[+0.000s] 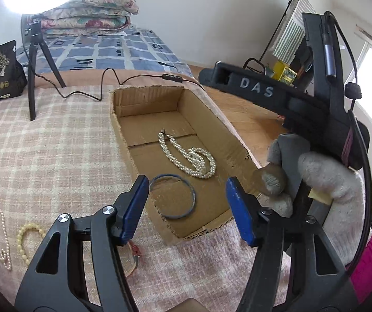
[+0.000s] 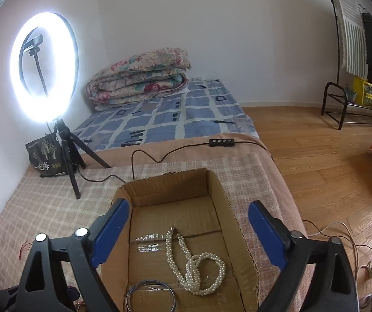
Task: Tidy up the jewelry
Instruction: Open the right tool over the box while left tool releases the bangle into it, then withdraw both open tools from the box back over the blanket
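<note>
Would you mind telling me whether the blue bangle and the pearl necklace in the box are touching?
Apart. In the left wrist view, bare cardboard shows between the bangle and the necklace in the box; the right wrist view shows the same gap.

The left gripper (image 1: 187, 205) hung with its blue-padded jaws spread wide and nothing between them. The right gripper (image 2: 188, 231) was likewise parted and empty. In the left wrist view a gloved hand (image 1: 323, 195) gripped the right gripper's black handle, fingers (image 1: 273, 179) curled around it.
</note>
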